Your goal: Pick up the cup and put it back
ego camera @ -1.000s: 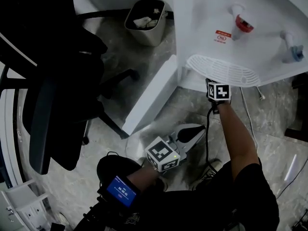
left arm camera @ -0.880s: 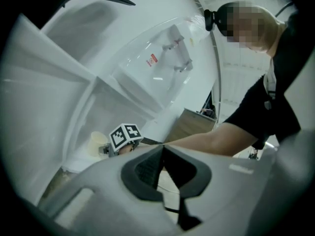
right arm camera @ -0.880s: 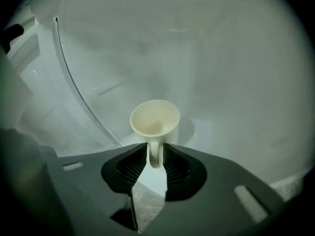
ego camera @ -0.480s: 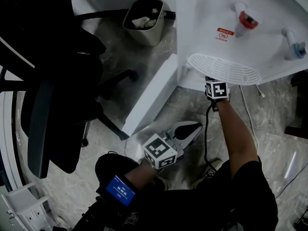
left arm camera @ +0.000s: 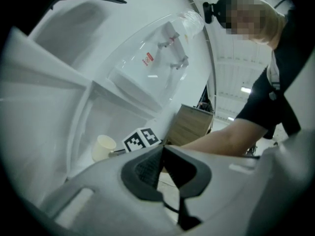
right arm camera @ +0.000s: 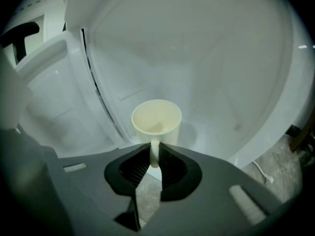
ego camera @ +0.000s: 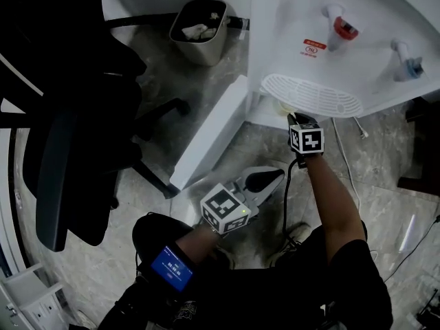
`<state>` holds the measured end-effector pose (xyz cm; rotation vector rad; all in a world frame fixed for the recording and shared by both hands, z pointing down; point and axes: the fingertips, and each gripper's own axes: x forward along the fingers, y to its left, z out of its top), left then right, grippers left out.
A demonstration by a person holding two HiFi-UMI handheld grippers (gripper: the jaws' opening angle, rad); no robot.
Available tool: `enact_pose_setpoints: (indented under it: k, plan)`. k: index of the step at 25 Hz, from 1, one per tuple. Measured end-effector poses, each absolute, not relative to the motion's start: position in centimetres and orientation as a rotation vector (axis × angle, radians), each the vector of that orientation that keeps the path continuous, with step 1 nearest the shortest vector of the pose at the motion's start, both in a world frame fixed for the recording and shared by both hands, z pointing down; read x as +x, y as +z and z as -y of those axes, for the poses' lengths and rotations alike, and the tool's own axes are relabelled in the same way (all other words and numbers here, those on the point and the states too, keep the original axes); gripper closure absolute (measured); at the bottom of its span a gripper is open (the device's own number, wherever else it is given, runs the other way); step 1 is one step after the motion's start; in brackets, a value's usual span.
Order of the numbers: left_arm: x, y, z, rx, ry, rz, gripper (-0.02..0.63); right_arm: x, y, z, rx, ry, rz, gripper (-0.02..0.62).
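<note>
A cream cup (right arm camera: 156, 122) stands inside the white cabinet under the water dispenser (ego camera: 344, 40). My right gripper (right arm camera: 154, 156) reaches into the cabinet, its dark pads pressed on either side of the cup's handle (right arm camera: 154, 151). In the head view only its marker cube (ego camera: 307, 139) shows below the drip tray (ego camera: 313, 95). The left gripper view shows the same cup (left arm camera: 103, 147) next to that cube (left arm camera: 141, 139). My left gripper (ego camera: 275, 175) hangs low over the floor, its jaws together with nothing between them.
The cabinet door (ego camera: 210, 136) stands open to the left of my right arm. A bin (ego camera: 199, 29) sits on the floor behind it. A black office chair (ego camera: 69, 115) fills the left side. Red tap (ego camera: 342, 26) and blue tap (ego camera: 405, 64) stick out above the tray.
My right gripper's cube has drawn back a little from under the drip tray. The left gripper has drifted slightly left.
</note>
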<state>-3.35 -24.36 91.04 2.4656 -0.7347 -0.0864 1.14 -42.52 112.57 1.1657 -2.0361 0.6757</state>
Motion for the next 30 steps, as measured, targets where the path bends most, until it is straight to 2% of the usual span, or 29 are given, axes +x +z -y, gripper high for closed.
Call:
enact_pose_setpoints:
  k: [5,15,23,30]
  plan:
    - [-5.1,88.9,23.8,2.542,0.057,0.855,0.603,1.0,107.7,37.4,1.111,0.791,2.043,0.540]
    - [-10.6,76.5,16.4,2.491,0.238,1.030,0.603,-0.2,91.8,26.1,0.868,0.751,2.046,0.541]
    - [-9.6,61.0,8.5,2.254,0.118,1.007,0.603,-2.7,68.9,22.8,0.773,0.555,2.270,0.540]
    - [-3.6,44.8,5.3,2.150,-0.039,1.036,0.603,-0.3,49.4,18.7,0.731,0.399,2.476,0.540]
